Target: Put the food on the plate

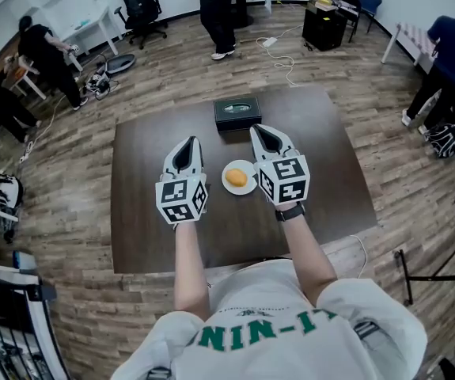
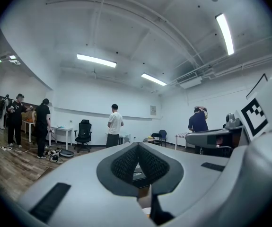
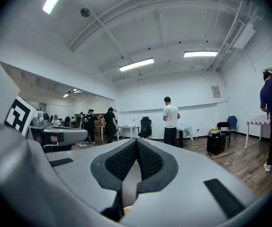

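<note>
Fingers on the right gripper are pinched together with nothing in them, same deal on the left gripper. As for the food, it's a small roundish yellow-orange lump, smooth-looking, can't tell exactly what it is. It's sitting in the middle of a little white plate on the dark brown table, right between the two grippers, with a black box just on the far side.
</note>
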### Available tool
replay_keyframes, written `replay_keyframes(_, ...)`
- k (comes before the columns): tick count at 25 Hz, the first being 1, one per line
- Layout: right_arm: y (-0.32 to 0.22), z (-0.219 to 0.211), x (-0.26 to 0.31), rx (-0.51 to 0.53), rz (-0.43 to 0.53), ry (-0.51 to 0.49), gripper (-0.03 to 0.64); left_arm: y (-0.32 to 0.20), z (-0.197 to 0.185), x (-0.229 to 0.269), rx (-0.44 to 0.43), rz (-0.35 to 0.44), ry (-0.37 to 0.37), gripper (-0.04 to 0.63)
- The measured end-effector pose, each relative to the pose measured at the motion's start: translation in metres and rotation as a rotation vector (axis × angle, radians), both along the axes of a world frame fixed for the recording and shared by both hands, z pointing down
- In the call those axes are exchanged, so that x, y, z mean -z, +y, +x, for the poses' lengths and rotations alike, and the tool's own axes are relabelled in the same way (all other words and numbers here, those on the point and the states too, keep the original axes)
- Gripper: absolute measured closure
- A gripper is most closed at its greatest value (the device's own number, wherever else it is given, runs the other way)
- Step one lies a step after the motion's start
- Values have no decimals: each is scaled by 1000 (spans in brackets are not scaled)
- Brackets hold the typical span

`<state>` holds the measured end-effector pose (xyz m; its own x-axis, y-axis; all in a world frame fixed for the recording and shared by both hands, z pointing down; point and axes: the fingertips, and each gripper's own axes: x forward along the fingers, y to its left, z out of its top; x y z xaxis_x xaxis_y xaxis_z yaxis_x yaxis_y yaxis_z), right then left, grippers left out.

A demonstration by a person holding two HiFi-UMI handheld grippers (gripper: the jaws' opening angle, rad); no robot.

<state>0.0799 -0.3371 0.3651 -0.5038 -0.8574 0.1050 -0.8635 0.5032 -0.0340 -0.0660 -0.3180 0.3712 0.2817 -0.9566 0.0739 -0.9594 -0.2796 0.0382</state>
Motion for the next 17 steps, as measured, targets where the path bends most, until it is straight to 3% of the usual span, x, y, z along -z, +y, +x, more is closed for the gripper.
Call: replay_keyframes(17,-28,11,-24,5,-42,-35,601,-16,-1,-23,31,-33,-4,583)
